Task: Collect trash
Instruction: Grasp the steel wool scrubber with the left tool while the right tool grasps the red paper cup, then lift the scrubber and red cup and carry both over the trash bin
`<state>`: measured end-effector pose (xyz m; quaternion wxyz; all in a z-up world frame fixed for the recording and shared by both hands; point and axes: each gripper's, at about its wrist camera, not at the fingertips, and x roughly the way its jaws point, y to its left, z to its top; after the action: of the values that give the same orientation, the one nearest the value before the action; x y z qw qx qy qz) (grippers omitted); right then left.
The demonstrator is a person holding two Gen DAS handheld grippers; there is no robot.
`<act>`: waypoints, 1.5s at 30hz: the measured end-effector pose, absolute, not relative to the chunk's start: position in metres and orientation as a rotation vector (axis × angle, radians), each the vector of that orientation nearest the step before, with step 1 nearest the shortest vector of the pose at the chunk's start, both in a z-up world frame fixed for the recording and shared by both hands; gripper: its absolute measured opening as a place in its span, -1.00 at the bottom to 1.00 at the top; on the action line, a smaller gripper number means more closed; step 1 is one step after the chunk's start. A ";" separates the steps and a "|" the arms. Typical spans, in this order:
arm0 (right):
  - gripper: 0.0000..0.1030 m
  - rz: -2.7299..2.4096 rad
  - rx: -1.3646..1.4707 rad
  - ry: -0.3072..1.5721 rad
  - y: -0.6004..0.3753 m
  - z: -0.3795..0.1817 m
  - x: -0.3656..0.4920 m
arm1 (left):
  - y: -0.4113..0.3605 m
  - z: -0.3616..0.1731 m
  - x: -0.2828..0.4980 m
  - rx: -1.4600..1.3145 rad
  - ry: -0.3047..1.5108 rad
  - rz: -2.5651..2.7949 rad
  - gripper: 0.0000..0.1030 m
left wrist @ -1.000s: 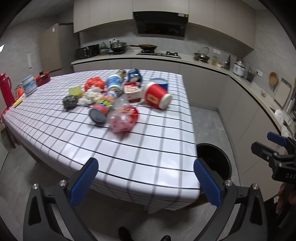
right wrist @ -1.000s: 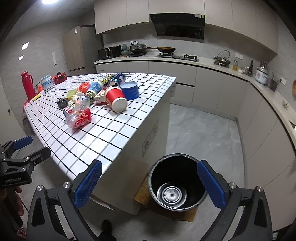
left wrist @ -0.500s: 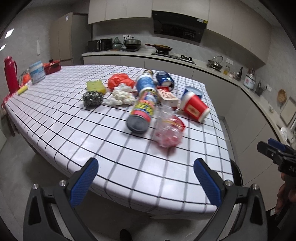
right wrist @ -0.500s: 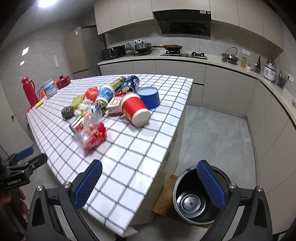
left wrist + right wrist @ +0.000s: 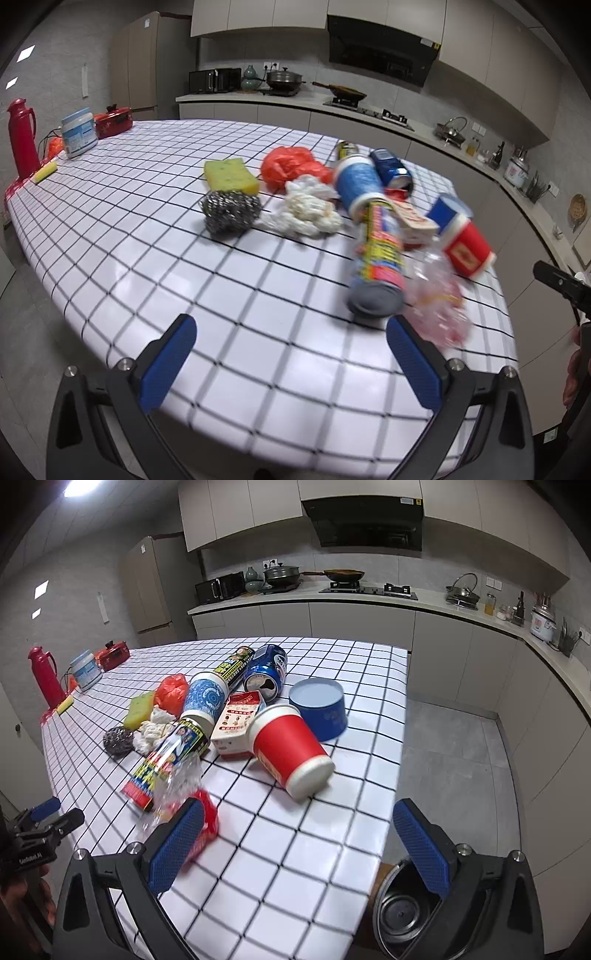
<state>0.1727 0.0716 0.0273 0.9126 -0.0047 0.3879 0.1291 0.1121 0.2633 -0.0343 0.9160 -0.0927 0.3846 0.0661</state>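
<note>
Trash is heaped mid-frame on the checked table point(image 5: 332, 849), and nearest of it, at lower left in the right wrist view, a crumpled bag point(image 5: 184, 805) is seen just ahead of the right gripper point(image 5: 299, 845). Its jaws are spread wide; nothing is held. Lower right, beside the table, the bin point(image 5: 402, 915) is glimpsed. Jaws of the left gripper point(image 5: 291, 362) are spread wide too, empty, with a tube point(image 5: 376, 258) lying lengthwise toward them, upper right.
</note>
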 end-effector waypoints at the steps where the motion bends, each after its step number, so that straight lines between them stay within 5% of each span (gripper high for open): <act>1: 1.00 0.263 -0.014 0.801 0.074 0.025 0.177 | 0.271 -0.036 0.120 -0.189 0.791 0.143 0.99; 22: 0.78 0.178 -0.020 0.907 0.117 -0.035 0.276 | 0.337 -0.076 0.243 -0.224 0.890 0.146 0.80; 26: 0.51 0.186 -0.012 0.921 0.118 -0.039 0.279 | 0.344 -0.078 0.246 -0.233 0.892 0.143 0.29; 28: 0.44 0.190 -0.013 0.919 0.120 -0.038 0.277 | 0.347 -0.076 0.241 -0.251 0.885 0.123 0.22; 45: 0.26 0.272 0.025 0.912 0.125 -0.030 0.257 | 0.336 -0.055 0.213 -0.248 0.824 0.099 0.20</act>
<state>0.2573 0.1253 -0.0303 0.8888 0.0119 0.4391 0.1307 0.2127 0.3362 -0.0546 0.9077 -0.1202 0.3991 0.0479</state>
